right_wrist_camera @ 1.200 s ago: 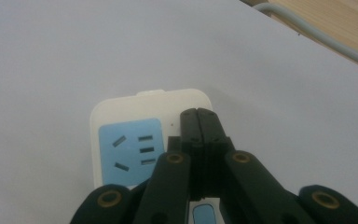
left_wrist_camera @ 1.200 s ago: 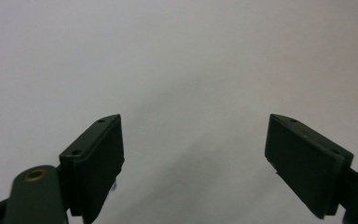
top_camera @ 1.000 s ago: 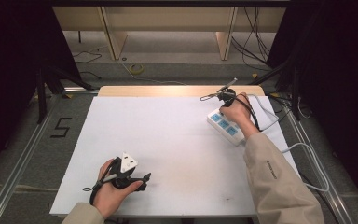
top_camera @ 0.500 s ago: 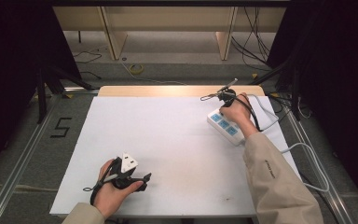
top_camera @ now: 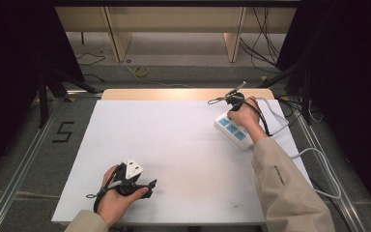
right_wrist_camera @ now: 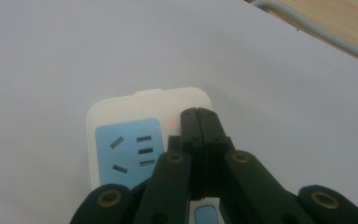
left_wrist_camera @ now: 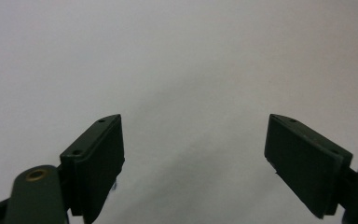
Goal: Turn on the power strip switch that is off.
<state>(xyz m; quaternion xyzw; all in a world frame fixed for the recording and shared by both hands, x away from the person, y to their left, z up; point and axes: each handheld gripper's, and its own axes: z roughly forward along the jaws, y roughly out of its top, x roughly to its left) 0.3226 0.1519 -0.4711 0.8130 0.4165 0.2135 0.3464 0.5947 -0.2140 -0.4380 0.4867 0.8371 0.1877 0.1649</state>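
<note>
I find the power strip (top_camera: pixel 233 129) lying flat at the counter's (top_camera: pixel 174 145) far right: white casing, pale blue socket panels, a small red lamp (right_wrist_camera: pixel 171 124) lit. My right claw (right_wrist_camera: pixel 198 116) is fully closed, holding nothing, its tips over the strip beside that lamp. My left claw (left_wrist_camera: pixel 193 158) gapes wide, empty.

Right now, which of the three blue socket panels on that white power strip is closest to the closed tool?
The end panel farthest from the person, beside the small red light. The right tool, jaws shut, rests over that end of the power strip; the other two lie nearer the sleeve.
</note>
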